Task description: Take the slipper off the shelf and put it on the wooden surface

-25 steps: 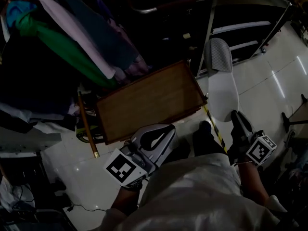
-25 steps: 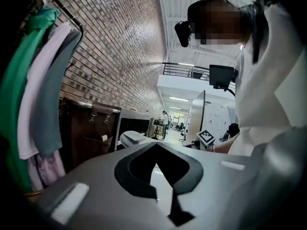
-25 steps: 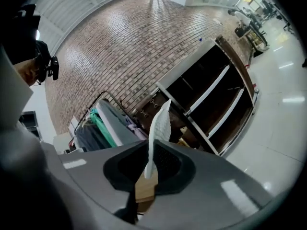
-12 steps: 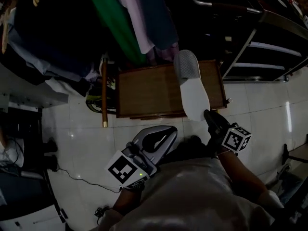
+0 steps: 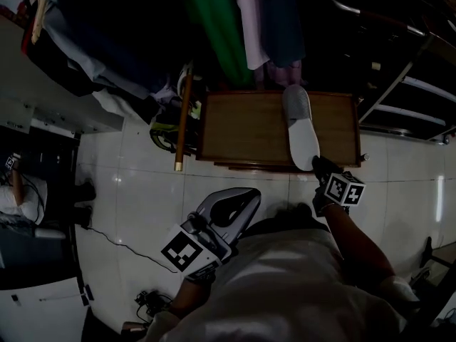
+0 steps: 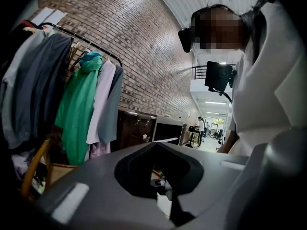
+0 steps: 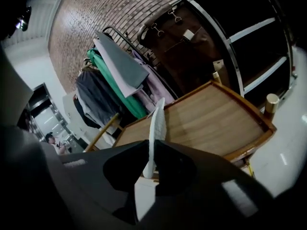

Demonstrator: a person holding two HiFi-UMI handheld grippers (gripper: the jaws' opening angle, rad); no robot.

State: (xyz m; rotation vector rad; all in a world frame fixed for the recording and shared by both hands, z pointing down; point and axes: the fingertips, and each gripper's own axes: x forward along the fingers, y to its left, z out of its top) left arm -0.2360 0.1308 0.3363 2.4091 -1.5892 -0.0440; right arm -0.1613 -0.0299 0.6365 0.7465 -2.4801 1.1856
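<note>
A white slipper with a grey toe [image 5: 302, 127] lies out over the right part of the wooden surface [image 5: 242, 128], toe pointing away from me. My right gripper [image 5: 322, 168] is shut on its heel end. In the right gripper view the slipper [image 7: 156, 123] shows edge-on, pinched between the jaws of the right gripper [image 7: 149, 150], with the framed wooden surface [image 7: 216, 119] beyond it. I cannot tell whether the slipper touches the wood. My left gripper [image 5: 249, 193] is held near my body over the floor, shut and empty; in its own view the left gripper [image 6: 156, 145] points toward the clothes rack.
Hanging clothes, one of them green [image 5: 217, 34], crowd the space behind the wooden surface. The metal shelf frame [image 5: 402, 87] stands at the right. A wooden pole [image 5: 182, 120] leans at the surface's left edge. A cable [image 5: 121, 244] runs over the white tiled floor.
The slipper, held by my right gripper, has travelled from beside the shelf to above the wooden surface. My head view has swung left with it. The left gripper has stayed where it was.
</note>
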